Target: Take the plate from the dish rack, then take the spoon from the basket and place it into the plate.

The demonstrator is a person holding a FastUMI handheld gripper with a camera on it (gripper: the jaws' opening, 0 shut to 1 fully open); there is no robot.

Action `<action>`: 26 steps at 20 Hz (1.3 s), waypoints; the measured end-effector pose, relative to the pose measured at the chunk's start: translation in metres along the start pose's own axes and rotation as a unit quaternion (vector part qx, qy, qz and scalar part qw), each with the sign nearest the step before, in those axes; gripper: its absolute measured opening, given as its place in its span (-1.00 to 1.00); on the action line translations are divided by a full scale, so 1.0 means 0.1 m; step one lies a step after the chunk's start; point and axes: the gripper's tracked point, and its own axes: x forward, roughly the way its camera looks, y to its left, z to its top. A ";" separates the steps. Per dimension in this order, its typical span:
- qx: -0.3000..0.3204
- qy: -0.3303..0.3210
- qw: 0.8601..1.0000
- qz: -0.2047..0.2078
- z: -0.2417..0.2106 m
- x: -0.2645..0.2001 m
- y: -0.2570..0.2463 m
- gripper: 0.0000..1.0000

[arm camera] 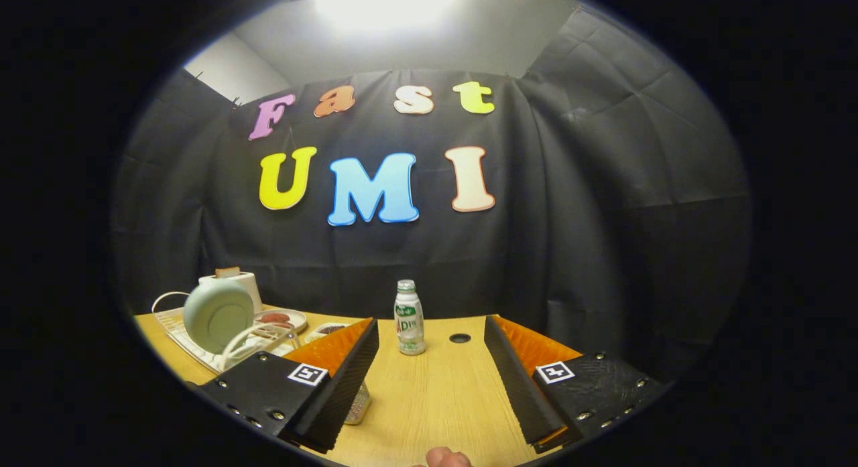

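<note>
the tool's left finger (335,380) hides most of a basket (358,403).

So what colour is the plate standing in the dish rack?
Pale green, seen in the gripper view: plate upright in the white dish rack, beyond the open claw.

gripper (429,380) fingers spread wide over bare wooden table (429,400), small bottle (409,317) just beyond, plate (218,314) upright in dish rack (194,343) far left

Table (429,393): light wood grain, smooth, faint sheen. Gripper (432,380) spread wide over bare wood; fingers (355,380) matt black with ribbed inner faces, orange plastic behind, small shiny screws. Plate (216,314) in the far-left dish rack (184,333): pale green, smooth, satin. Rack looks white coated wire. Bottle (409,318): glossy plastic, green label. Booth wall: matt black creased cloth
</note>
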 end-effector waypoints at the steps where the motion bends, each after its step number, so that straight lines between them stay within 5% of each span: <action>1: 0.007 -0.001 1.000 0.003 0.13 -0.04 0.09 0.95; 13: 0.002 -0.032 0.999 -0.034 1.32 -0.06 1.20 0.95; 26: 0.046 0.010 0.997 0.066 1.40 0.54 2.49 0.95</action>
